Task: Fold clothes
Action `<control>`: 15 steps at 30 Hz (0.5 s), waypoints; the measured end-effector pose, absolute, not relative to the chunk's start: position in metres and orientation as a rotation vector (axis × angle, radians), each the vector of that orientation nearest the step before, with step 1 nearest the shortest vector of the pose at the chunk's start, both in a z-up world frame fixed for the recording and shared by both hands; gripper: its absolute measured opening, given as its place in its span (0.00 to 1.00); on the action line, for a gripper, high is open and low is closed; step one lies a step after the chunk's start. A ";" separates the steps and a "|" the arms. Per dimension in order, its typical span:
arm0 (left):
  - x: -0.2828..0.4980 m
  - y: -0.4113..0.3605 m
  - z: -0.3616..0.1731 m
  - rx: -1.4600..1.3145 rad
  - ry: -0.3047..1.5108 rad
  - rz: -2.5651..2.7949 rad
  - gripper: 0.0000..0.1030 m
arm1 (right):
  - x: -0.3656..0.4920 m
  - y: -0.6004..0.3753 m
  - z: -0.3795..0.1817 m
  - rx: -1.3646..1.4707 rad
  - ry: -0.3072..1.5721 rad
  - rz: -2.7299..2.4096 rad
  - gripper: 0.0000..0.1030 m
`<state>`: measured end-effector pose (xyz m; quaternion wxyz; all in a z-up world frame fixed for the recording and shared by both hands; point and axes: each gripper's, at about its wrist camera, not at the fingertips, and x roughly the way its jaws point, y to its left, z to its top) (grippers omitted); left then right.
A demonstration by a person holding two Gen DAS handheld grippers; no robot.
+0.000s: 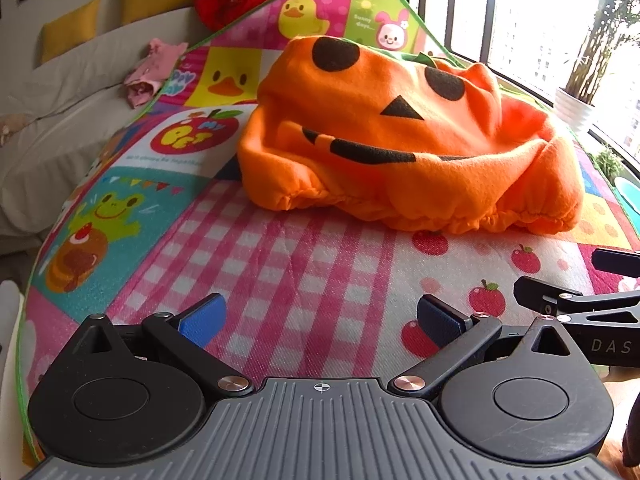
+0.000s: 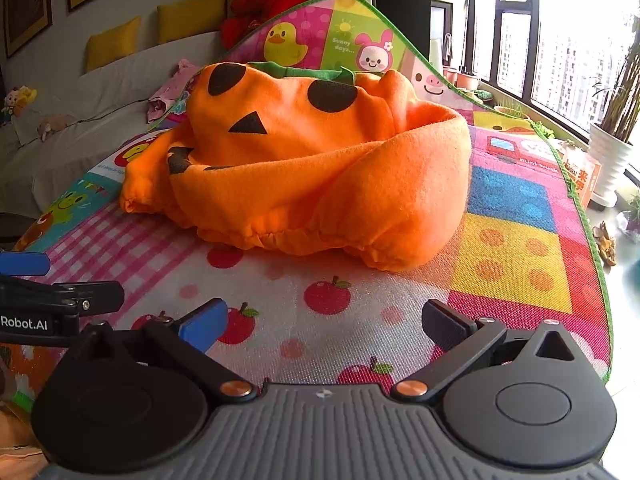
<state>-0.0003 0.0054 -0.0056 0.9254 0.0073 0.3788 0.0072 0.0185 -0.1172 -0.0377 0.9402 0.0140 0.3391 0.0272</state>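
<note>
Your left claw (image 1: 320, 316) sits low over the pink checked patch of the play mat (image 1: 280, 248), its blue-padded fingers (image 1: 202, 320) spread wide with nothing between them. Your right claw (image 2: 326, 324) hovers just beside it over the apple print, fingers likewise apart and empty; each claw shows at the edge of the other's view. Ahead of both, well short of either claw's reach, the orange pumpkin costume (image 1: 404, 148) lies in a rumpled heap on the mat, black face patches up, green collar (image 2: 304, 70) at the far side, elastic hem nearest you. Beyond the mat you have a pale sofa (image 2: 80, 120) with yellow cushions (image 2: 114, 42), a small pink garment (image 1: 154, 68) at the mat's far left edge, and windows on the right.
</note>
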 end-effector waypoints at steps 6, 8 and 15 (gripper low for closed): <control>0.001 0.005 -0.006 0.013 0.782 0.014 1.00 | 0.019 -0.118 -0.038 0.031 0.698 0.056 1.00; 0.001 0.006 -0.006 0.011 0.783 0.014 1.00 | 0.020 -0.118 -0.038 0.031 0.701 0.054 1.00; 0.002 0.007 -0.006 0.004 0.788 0.013 1.00 | 0.022 -0.117 -0.038 0.026 0.710 0.054 1.00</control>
